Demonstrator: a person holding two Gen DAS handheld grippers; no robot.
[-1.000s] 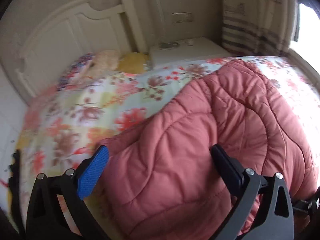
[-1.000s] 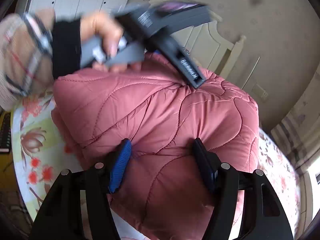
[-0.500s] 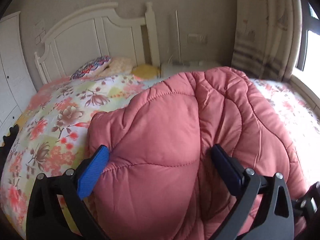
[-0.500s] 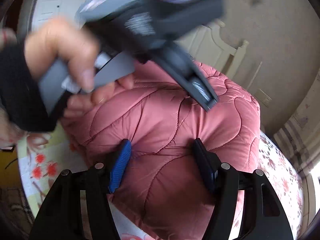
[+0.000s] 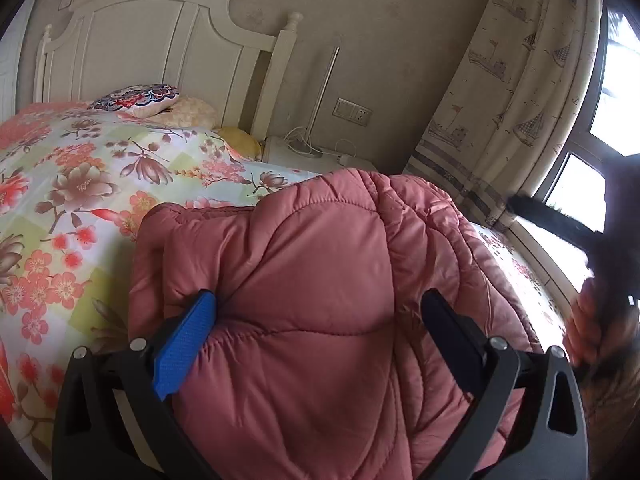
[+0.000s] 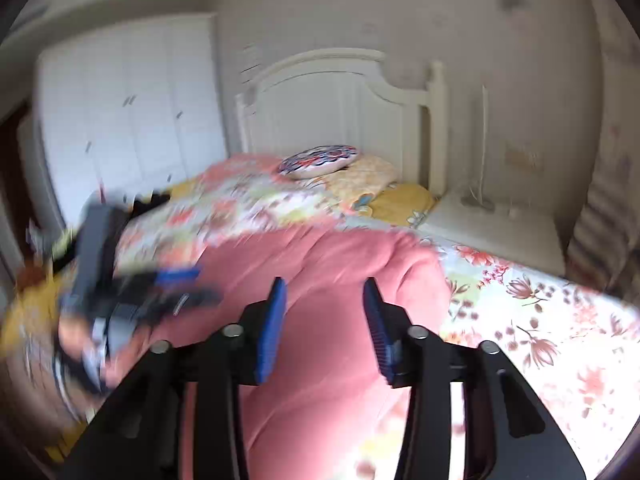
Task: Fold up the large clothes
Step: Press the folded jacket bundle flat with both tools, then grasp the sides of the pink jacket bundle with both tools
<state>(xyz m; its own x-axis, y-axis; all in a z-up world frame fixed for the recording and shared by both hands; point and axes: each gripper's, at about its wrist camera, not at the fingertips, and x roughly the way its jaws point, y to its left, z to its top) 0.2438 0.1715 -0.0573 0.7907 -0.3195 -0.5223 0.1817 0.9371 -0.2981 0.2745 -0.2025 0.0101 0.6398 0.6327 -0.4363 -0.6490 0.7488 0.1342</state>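
Note:
A pink quilted padded coat (image 5: 320,300) lies bunched on the floral bedspread (image 5: 80,184). My left gripper (image 5: 316,316) is open wide, its fingers pressed against the coat's bulk on either side. In the right wrist view the coat (image 6: 320,280) lies below my right gripper (image 6: 324,304), which is open and empty, its jaws narrower and above the fabric. The left gripper shows blurred at the left of that view (image 6: 132,292). The right hand shows blurred at the right edge of the left wrist view (image 5: 600,320).
A white headboard (image 5: 160,40) stands at the far end with pillows (image 5: 140,96) before it. A white nightstand (image 5: 312,156) sits beside the bed. A curtain (image 5: 520,100) and window are at the right. White wardrobe doors (image 6: 132,120) stand at the left.
My right gripper has lifted off the coat and swung to face the headboard, its jaws narrower. My left gripper has tilted up, still pressed into the coat. The coat is more bunched.

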